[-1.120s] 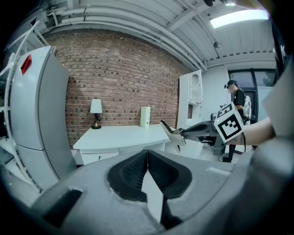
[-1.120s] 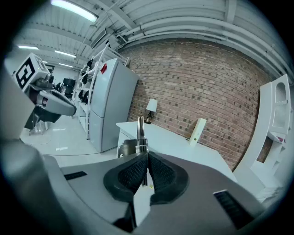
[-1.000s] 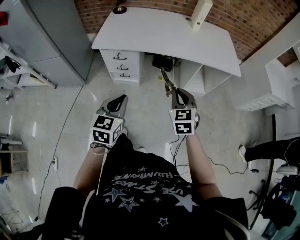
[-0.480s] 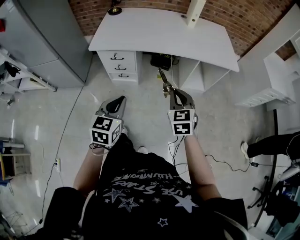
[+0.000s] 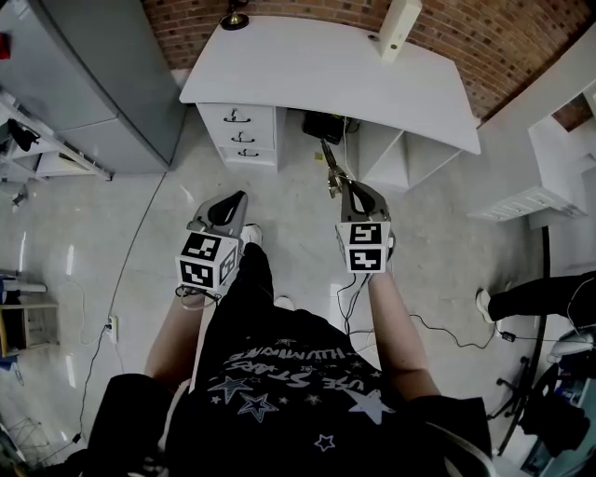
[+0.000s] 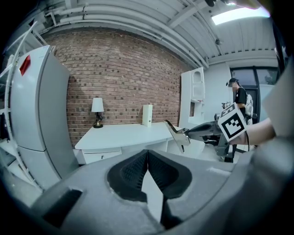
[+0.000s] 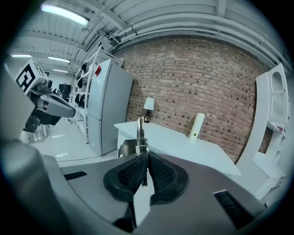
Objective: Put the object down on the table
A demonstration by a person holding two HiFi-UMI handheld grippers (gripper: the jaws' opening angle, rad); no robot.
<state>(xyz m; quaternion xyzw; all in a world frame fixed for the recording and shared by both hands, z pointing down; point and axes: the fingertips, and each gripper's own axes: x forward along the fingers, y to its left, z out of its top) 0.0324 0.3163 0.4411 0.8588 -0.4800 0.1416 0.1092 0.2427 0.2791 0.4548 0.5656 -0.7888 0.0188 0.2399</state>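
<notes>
A thin shiny metal utensil [image 5: 330,166] sticks out forward from my right gripper [image 5: 348,189], which is shut on its near end. In the right gripper view the utensil [image 7: 139,132] rises between the black pads, its tip toward the white table [image 7: 183,144]. My left gripper [image 5: 233,205] is level with it on the left, shut with nothing between its pads [image 6: 133,170]. From the left gripper view the utensil [image 6: 177,134] shows at the right, held in front of the table [image 6: 124,135]. Both grippers hover over the floor, short of the table [image 5: 326,70].
A small lamp [image 5: 235,17] and an upright white box [image 5: 399,28] stand on the table's far edge. Drawers [image 5: 240,130] are under its left side, with a dark item [image 5: 326,124] in the knee space. A grey fridge [image 5: 112,74] stands left and white shelving [image 5: 549,158] right. Cables trail on the floor.
Both grippers keep nearly the same pose, and the right stays shut on the utensil. Only the head view sways slightly.
</notes>
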